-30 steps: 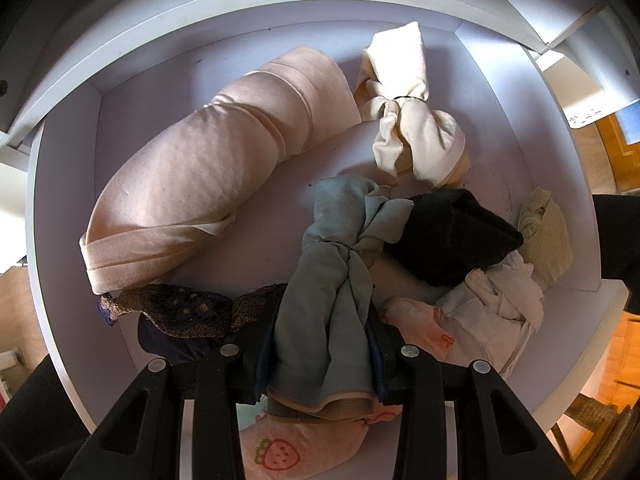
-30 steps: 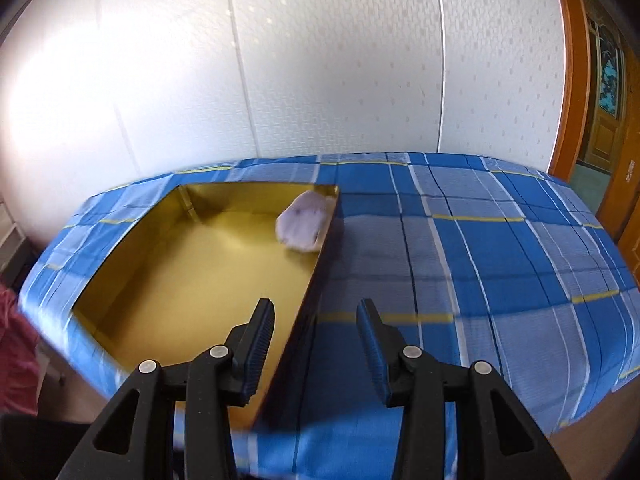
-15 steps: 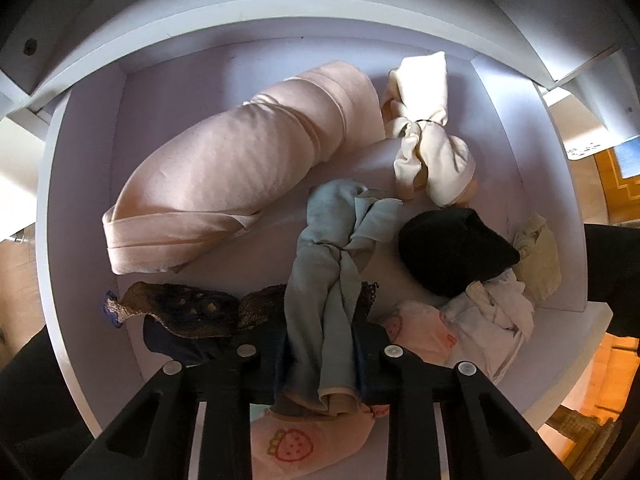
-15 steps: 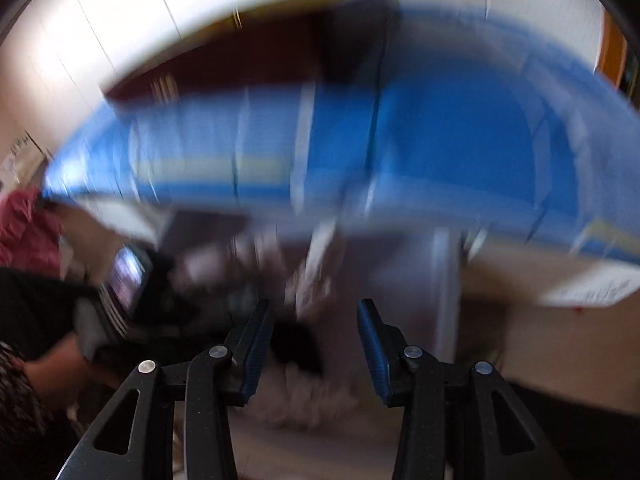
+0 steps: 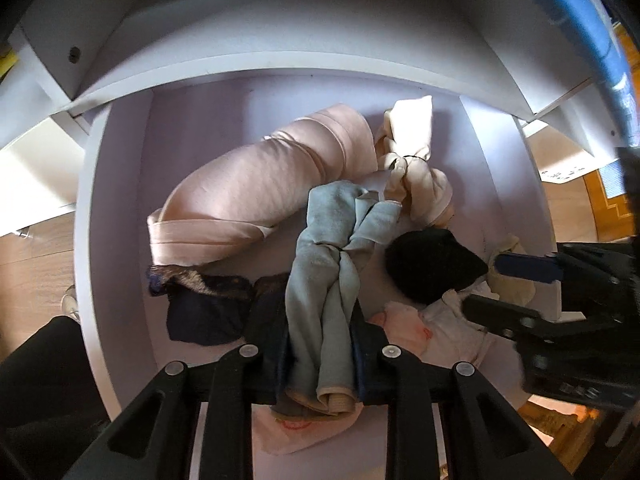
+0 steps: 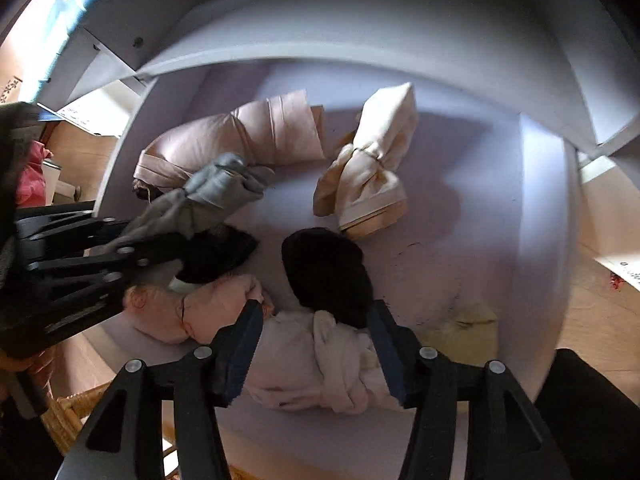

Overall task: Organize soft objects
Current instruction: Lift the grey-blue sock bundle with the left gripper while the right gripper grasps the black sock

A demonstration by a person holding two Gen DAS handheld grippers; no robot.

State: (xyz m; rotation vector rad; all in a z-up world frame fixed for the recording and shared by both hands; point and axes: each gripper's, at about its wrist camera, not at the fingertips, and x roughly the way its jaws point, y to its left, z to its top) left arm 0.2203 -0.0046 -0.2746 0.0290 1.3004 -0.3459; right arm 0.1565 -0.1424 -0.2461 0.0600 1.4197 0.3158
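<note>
We see the left gripper (image 5: 320,354) clamped on the grey knotted cloth (image 5: 328,280), which hangs above the white drawer (image 5: 116,208) and points toward the pink roll (image 5: 256,192). Our right gripper (image 6: 316,344) stands wide, its fingers on both sides of the pale pink bundle (image 6: 312,364), just under the black cloth (image 6: 324,272)

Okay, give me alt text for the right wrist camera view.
The open right gripper straddles a pale pink knotted bundle in a white drawer, beside a black bundle. At left, the left gripper clamps a grey knotted garment.
</note>
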